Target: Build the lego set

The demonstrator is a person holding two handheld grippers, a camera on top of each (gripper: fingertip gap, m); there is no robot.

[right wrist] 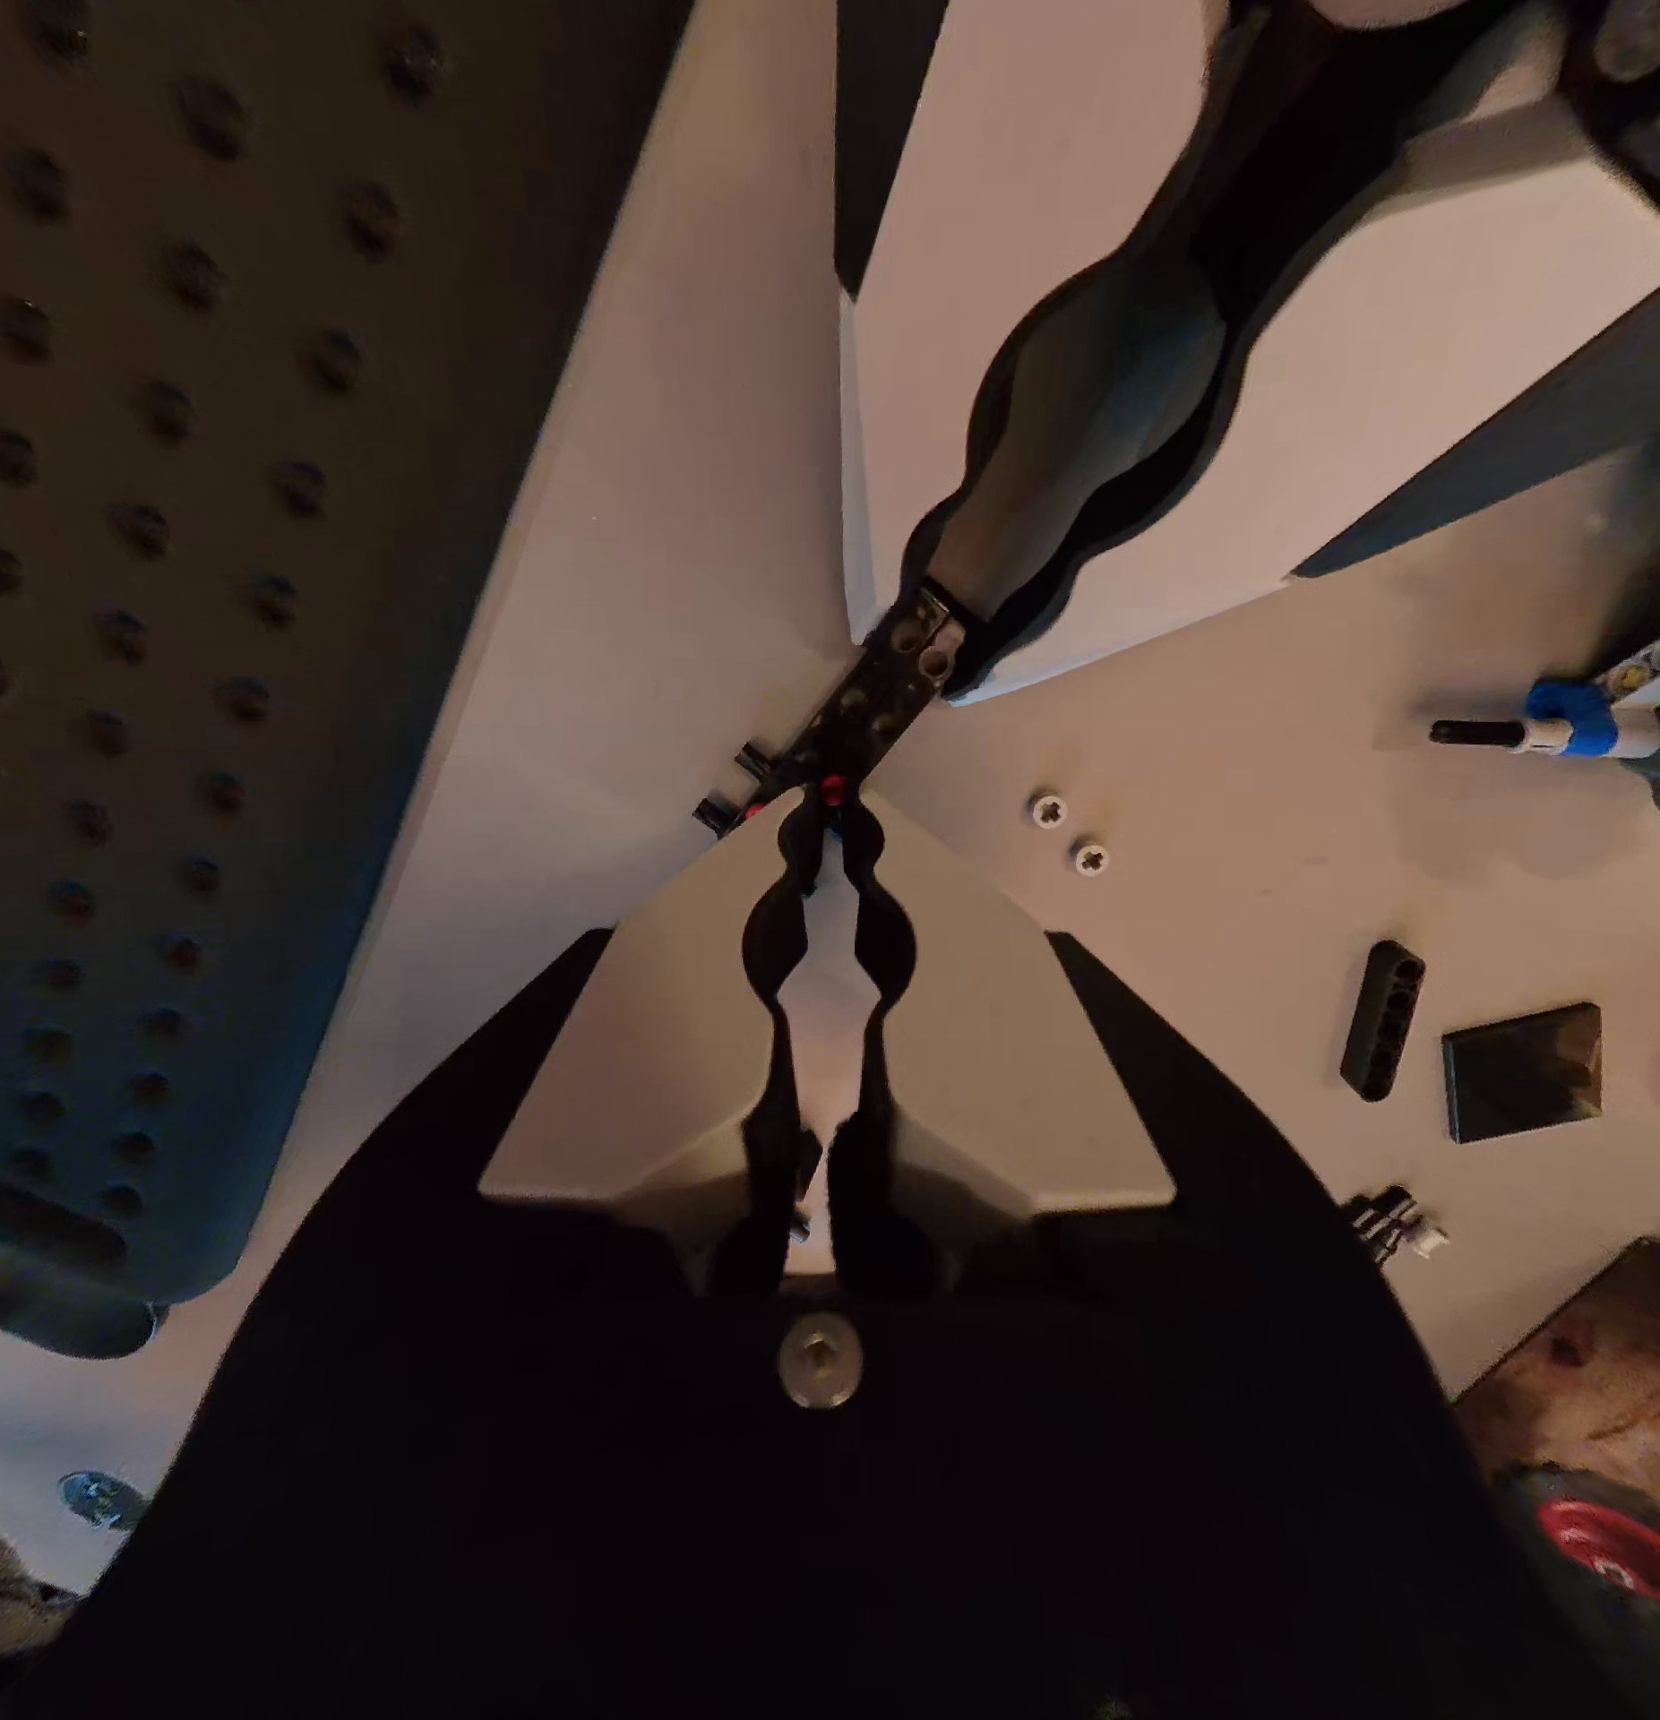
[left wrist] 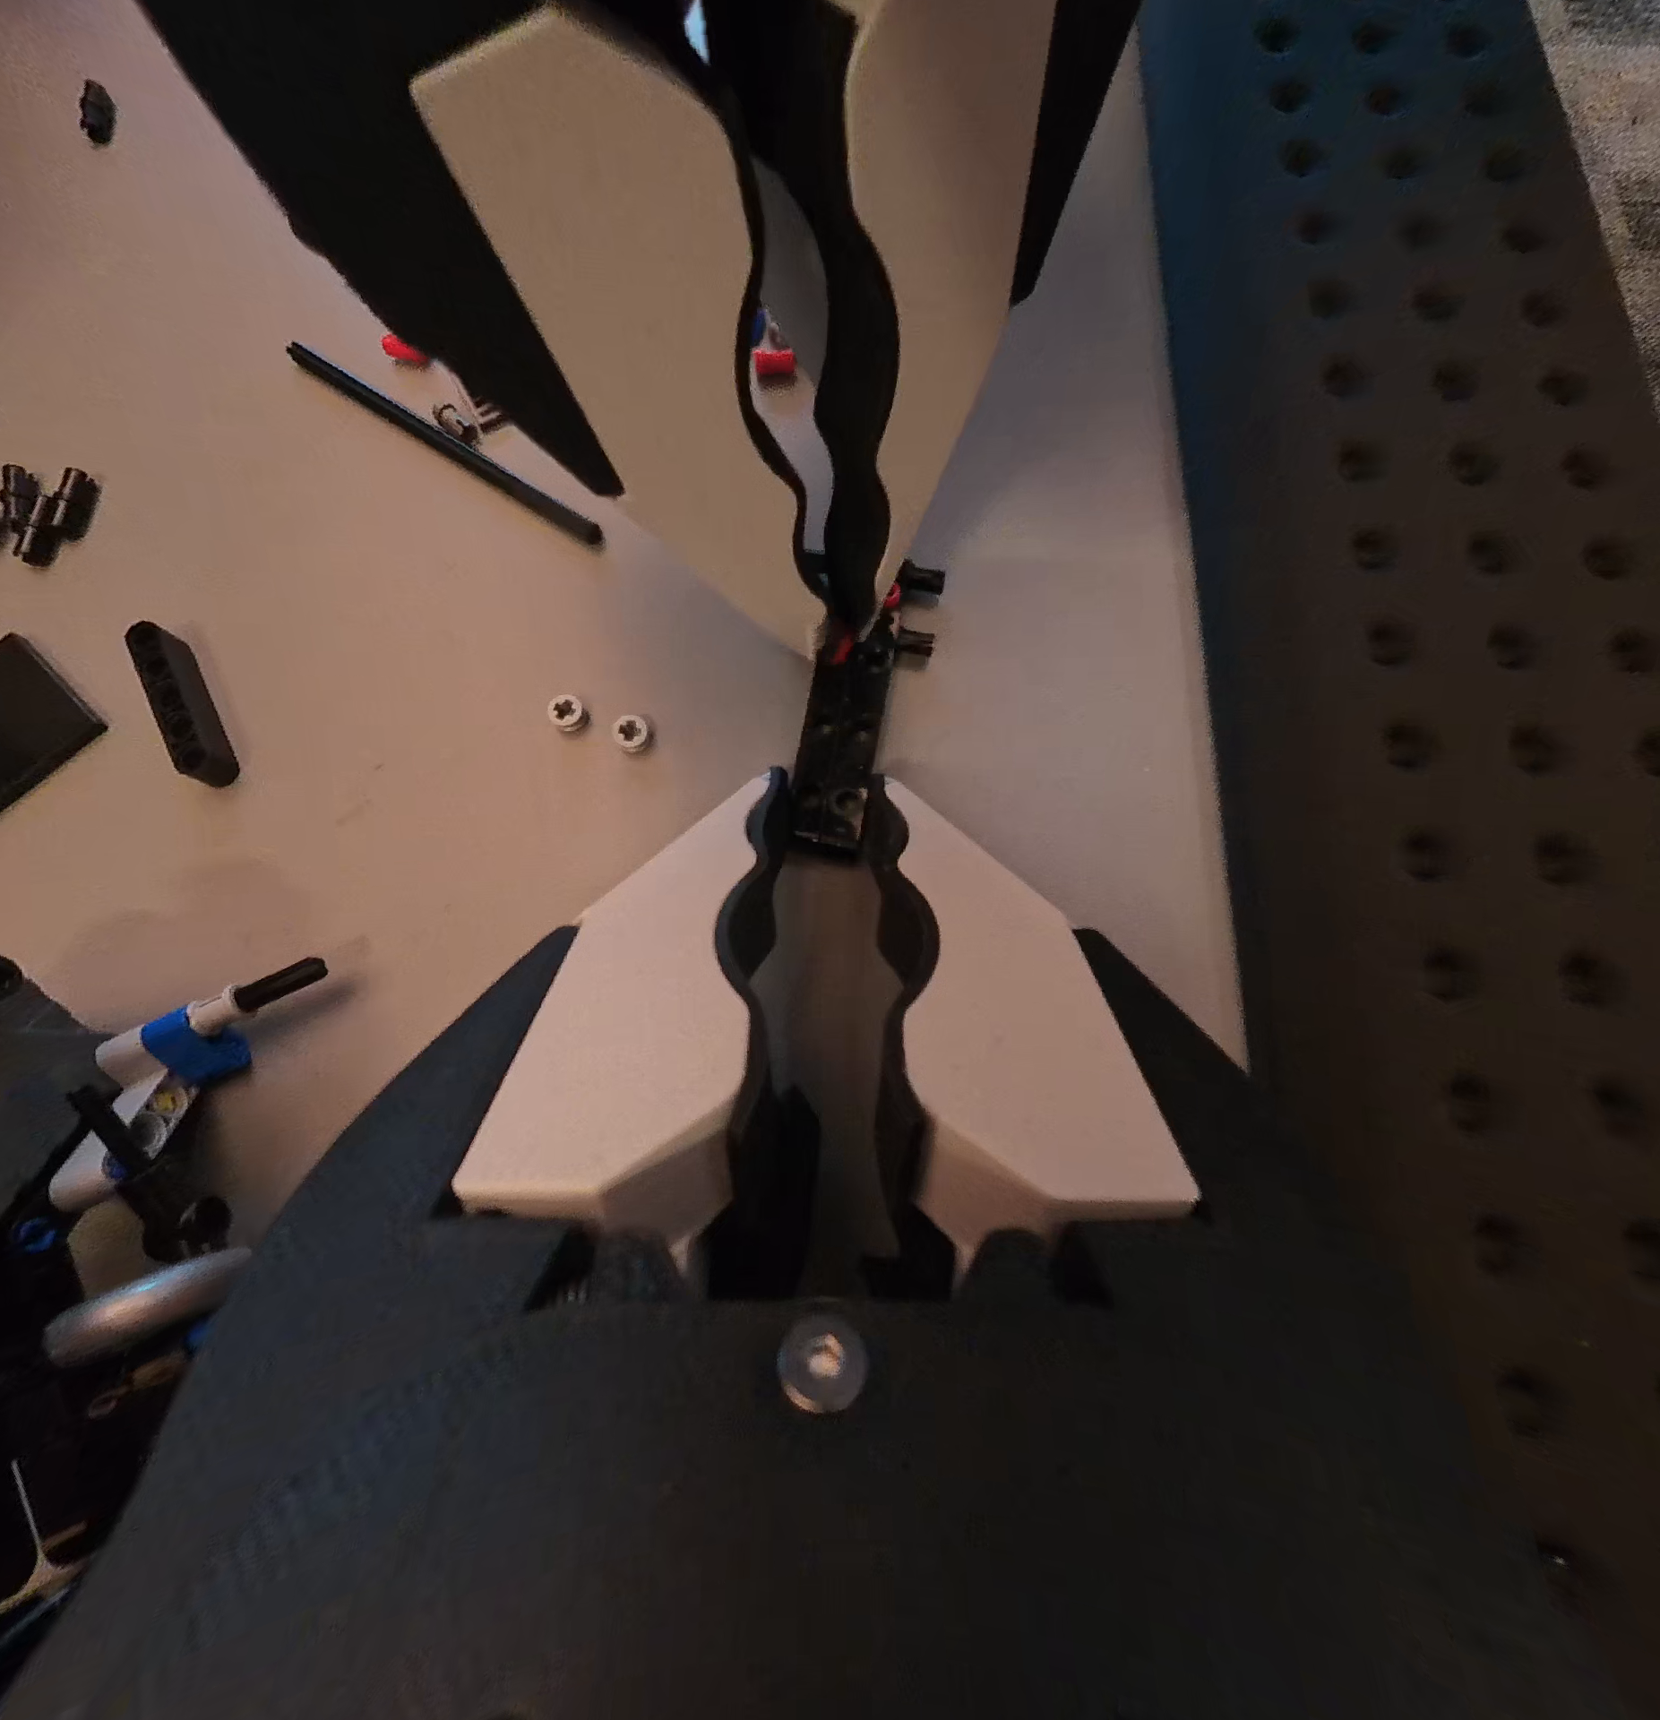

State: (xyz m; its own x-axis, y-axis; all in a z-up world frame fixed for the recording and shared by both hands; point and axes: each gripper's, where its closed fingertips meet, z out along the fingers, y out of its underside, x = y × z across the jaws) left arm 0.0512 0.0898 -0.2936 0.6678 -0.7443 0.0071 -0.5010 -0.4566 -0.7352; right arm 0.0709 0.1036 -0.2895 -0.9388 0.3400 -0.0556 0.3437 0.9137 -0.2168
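Note:
My left gripper [left wrist: 830,805] is shut on the near end of a black holed Lego beam [left wrist: 844,717] and holds it above the white table [left wrist: 388,605]. Two black pins [left wrist: 921,607] stick out of the beam's far end. My right gripper [right wrist: 830,824] is shut on a small red pin [right wrist: 832,791] and holds it against the beam's far end [right wrist: 858,717]. In the right wrist view the left gripper [right wrist: 947,642] comes in from the upper right. In the left wrist view the right gripper [left wrist: 849,605] comes in from the top.
On the table lie two white bushes [left wrist: 598,724], a short black beam [left wrist: 182,703], a black tile [left wrist: 21,721], a long black axle [left wrist: 444,445], red pins [left wrist: 775,361] and a blue-and-white assembly [left wrist: 170,1042]. A dark perforated panel [left wrist: 1459,651] runs along the table's edge. Both grippers' tips are close together, under 4 cm apart.

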